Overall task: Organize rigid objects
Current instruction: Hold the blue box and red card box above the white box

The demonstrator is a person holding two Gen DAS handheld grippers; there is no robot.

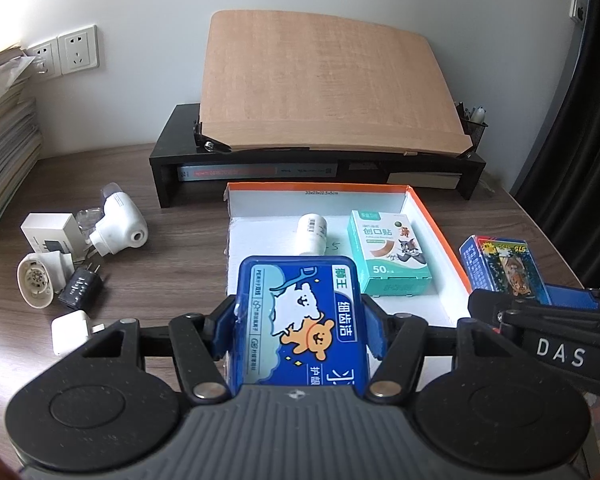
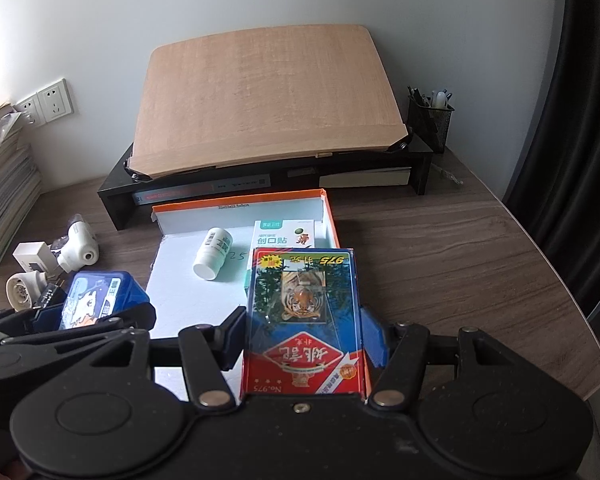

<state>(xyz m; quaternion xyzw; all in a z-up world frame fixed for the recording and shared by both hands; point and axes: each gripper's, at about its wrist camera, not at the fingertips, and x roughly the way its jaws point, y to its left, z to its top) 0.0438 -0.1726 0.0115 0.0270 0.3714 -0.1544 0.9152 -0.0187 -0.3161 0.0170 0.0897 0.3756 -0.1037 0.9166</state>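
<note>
Over a wooden table [image 2: 440,240], the left claw [image 1: 300,320] grips a blue floss case [image 1: 300,316] and the right claw [image 2: 304,332] a playing-card box [image 2: 304,312], both at the near edge of the orange-rimmed tray [image 2: 328,216]; lowering them beside the bottle [image 2: 214,254] and plaster box [image 1: 388,256] looks next.

Right hand-held gripper [image 2: 304,344] clamped on the tiger card box [image 2: 304,320], orange-rimmed tray [image 2: 327,216] just ahead, white bottle [image 2: 214,254] ahead-left.

My left tongs [image 1: 298,330] pinch a glossy blue plastic floss case [image 1: 300,320]; my right tongs [image 2: 304,334] clamp a shiny cellophane-wrapped card pack [image 2: 304,320]. The worktop [image 2: 440,260] looks like matt wood grain, the tray [image 1: 436,216] smooth white cardboard.
</note>
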